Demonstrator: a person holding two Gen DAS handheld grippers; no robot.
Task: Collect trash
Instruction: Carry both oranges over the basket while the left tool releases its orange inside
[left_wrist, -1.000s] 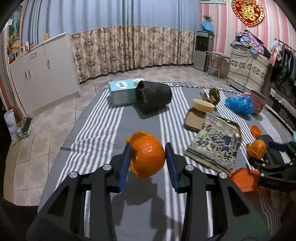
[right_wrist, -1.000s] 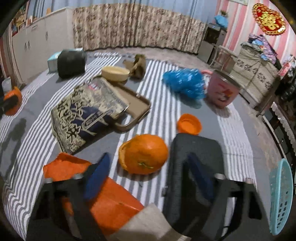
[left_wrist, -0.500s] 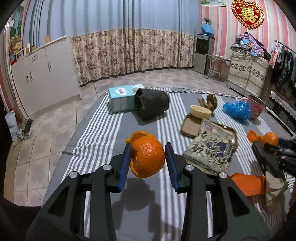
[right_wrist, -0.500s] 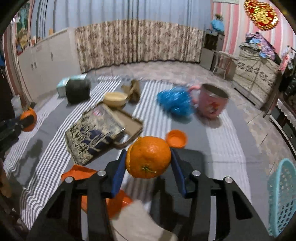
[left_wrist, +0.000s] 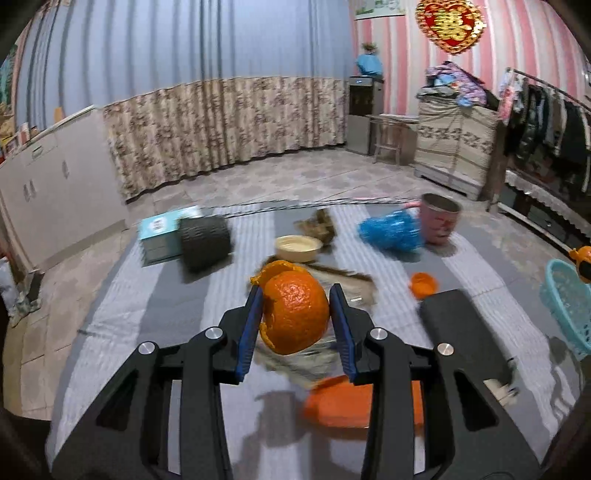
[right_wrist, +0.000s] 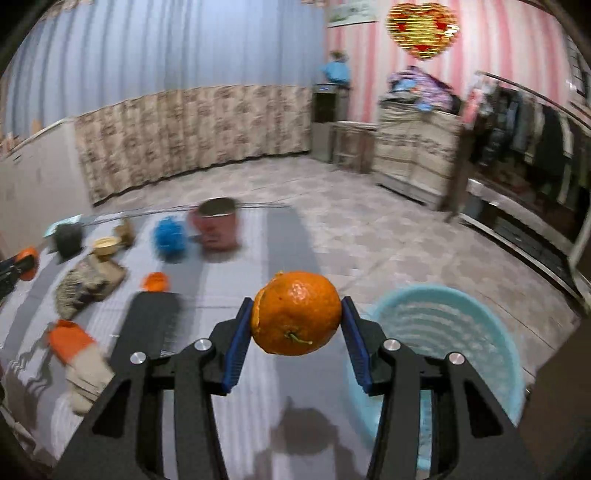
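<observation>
My left gripper (left_wrist: 295, 317) is shut on an orange peel shell (left_wrist: 293, 314) and holds it above the grey striped cloth (left_wrist: 155, 317). My right gripper (right_wrist: 296, 321) is shut on a second orange peel (right_wrist: 296, 313), raised just left of the light blue basket (right_wrist: 454, 332). That basket also shows at the right edge of the left wrist view (left_wrist: 565, 299), with the right gripper's peel above it (left_wrist: 581, 256). A small orange peel piece (left_wrist: 424, 285) lies on the cloth.
On the cloth lie a black flat case (left_wrist: 461, 332), an orange wrapper (left_wrist: 358, 402), a snack bag (right_wrist: 81, 291), a cream bowl (left_wrist: 298, 246), a blue plastic bag (left_wrist: 391, 230), a pink cup (left_wrist: 439, 218), a dark tipped-over bin (left_wrist: 205, 242) and a tissue box (left_wrist: 162, 236).
Both grippers have swung right with their peels. The right gripper has lifted and now points at the blue basket. The left gripper has moved over the snack bag.
</observation>
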